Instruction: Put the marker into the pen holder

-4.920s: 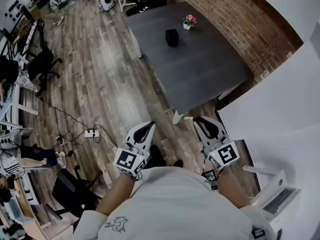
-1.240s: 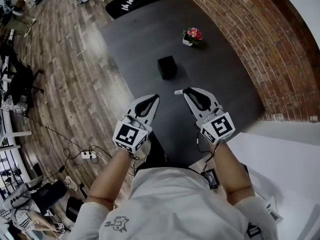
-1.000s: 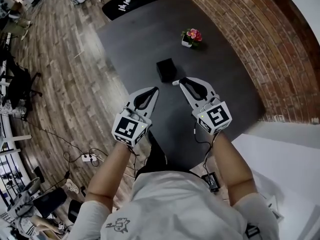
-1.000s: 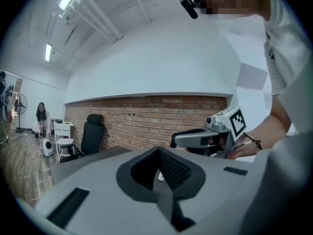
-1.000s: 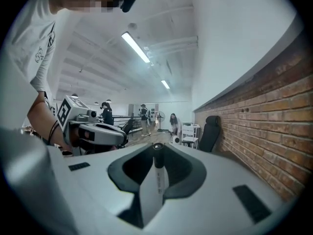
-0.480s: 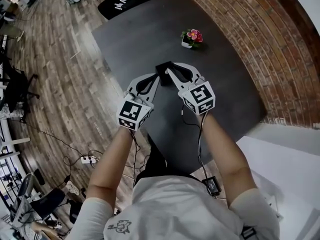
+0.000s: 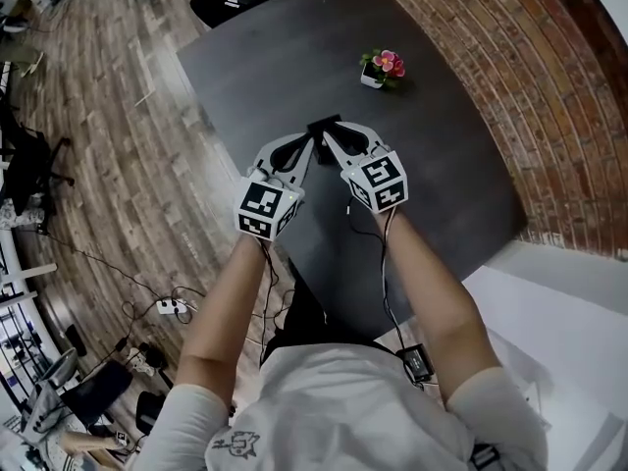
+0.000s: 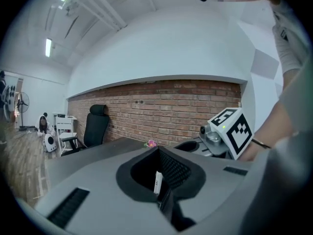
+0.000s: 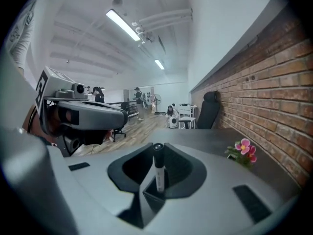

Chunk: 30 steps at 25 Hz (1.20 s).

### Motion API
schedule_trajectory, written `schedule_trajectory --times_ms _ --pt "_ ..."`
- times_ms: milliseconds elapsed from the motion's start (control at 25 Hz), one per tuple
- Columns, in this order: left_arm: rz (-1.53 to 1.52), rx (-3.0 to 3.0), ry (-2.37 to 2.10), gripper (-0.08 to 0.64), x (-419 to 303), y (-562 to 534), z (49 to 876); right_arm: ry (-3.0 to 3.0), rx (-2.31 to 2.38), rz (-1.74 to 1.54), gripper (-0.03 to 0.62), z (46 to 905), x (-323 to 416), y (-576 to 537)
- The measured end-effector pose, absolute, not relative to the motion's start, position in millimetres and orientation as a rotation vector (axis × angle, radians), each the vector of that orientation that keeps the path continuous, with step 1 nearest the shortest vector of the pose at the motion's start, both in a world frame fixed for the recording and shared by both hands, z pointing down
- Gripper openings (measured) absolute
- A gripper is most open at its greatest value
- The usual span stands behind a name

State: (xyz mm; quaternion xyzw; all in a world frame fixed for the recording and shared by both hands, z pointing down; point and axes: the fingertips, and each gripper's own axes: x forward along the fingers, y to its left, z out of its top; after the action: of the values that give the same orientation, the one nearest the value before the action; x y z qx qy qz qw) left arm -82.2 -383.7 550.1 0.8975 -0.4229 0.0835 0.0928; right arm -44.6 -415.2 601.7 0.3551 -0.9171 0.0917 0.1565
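Note:
A black mesh pen holder point(image 7: 322, 124) stands on the dark grey table point(image 7: 442, 165). Both grippers meet at its near edge. My right gripper point(image 7: 326, 141) is shut on the marker point(image 9: 157, 173), which stands upright between the jaws with its black cap up and white barrel below. In the head view the marker is hidden by the jaws. My left gripper point(image 7: 310, 145) is shut, with its tips against the holder's near left side. In the left gripper view the holder's mesh wall point(image 8: 173, 169) and a white strip of the marker point(image 8: 157, 181) show just past the jaws.
A small white pot of pink flowers point(image 7: 383, 67) stands farther back on the table, toward the brick wall point(image 7: 530, 86). A black office chair point(image 8: 95, 126) stands at the table's far end. Wooden floor point(image 7: 118, 145) with a power strip and cables point(image 7: 167, 307) lies to the left.
The person has come up to the table. Both grippers moved forward to the pen holder, and the right one swung left with the marker until the two sets of jaws met there.

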Motion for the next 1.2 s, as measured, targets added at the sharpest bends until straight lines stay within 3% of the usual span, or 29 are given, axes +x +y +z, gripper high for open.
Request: schedule_trajectory --times_ms 360,880,1200 --pt "0.245 2.622 -1.234 0.011 -85 -380 566 -2.609 1.025 0.299 0.152 614 -41 -412" --pt "0.187 2.594 -1.29 0.011 -82 -327 538 -2.66 0.99 0.316 0.149 589 -25 -352" --pt "0.13 2.606 -1.305 0.011 -68 -267 505 -2.721 0.983 0.231 0.108 538 -11 -286"
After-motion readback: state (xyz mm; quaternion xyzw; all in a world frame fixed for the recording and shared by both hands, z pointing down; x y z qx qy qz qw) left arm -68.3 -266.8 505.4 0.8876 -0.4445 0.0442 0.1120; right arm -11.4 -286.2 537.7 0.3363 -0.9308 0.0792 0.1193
